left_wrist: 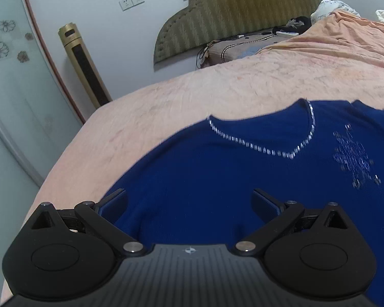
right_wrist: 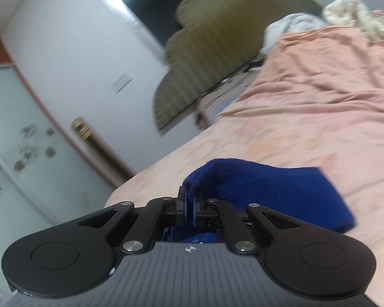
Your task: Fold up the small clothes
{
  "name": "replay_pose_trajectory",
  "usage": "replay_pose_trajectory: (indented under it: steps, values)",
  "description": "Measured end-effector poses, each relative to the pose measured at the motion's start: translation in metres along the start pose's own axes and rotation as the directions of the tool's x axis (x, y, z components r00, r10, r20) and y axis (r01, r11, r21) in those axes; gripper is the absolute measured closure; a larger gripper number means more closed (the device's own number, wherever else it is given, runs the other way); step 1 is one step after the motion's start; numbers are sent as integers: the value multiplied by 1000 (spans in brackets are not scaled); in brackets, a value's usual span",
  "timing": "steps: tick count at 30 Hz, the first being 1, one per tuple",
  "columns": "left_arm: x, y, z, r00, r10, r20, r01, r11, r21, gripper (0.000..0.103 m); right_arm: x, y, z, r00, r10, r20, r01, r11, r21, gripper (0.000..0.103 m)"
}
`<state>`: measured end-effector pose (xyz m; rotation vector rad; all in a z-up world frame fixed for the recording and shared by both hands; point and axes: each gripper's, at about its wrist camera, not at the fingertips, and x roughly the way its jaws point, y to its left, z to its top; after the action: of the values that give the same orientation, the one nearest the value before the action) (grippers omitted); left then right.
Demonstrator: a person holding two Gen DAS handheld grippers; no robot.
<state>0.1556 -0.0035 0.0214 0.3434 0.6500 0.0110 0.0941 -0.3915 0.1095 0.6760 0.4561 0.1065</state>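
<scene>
on the pink bed (left_wrist: 192, 94) lies a blue top (left_wrist: 217, 168), front up, its beaded neckline (left_wrist: 263, 149) toward the headboard (left_wrist: 243, 12) and a sparkly motif (left_wrist: 353, 158) on the chest. it is mostly spread flat, so by my reading the folding has barely begun: no crease or doubled layer shows across the body.

the left gripper (left_wrist: 189, 203) hovers over the near part of the top with its tongs wide apart and nothing between them; whether the tips touch the cloth i cannot tell.

the right gripper (right_wrist: 190, 204) has its tongs clamped together on an edge of the same blue cloth (right_wrist: 268, 184), which rises off the bed in a loose flap, probably a sleeve or side edge. that view is blurred, so which part it is stays unclear.

what seems in hand is the first fold, carrying that lifted piece over the body. left to do, as i judge it: the other side, then doubling the length and smoothing it.
</scene>
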Motion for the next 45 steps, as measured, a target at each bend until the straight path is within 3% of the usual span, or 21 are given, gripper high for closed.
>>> replay_pose_trajectory:
  steps: [9, 18, 26, 32, 39, 41, 45]
  values:
    - [-9, 19, -23, 999, -18, -49, 14, 997, -75, 0, 65, 73, -40, 978, 138, -155, -147, 988, -48, 96]
    - [-24, 37, -41, 998, 2, -59, -9, 994, -111, 0, 125, 118, -71, 947, 203, -250, -219, 975, -36, 96]
    - [-33, 49, -56, 996, 28, -79, -37, 993, -108, 0, 189, 165, -104, 902, 253, -349, -285, 958, -42, 96]
    - [-26, 62, -63, 992, 35, -124, -54, 987, -150, 0, 233, 183, -136, 862, 241, -445, -282, 959, -26, 96]
    - [-21, 65, -66, 987, 32, -156, -58, 983, -171, 0, 257, 196, -159, 855, 201, -477, -264, 962, -66, 95]
    - [-18, 68, -65, 986, 32, -162, -60, 983, -175, 0, 266, 193, -164, 836, 196, -513, -265, 962, -64, 82]
    - [-19, 73, -68, 985, 46, -167, -78, 978, -191, 0, 260, 175, -166, 835, 192, -516, -233, 972, -16, 77]
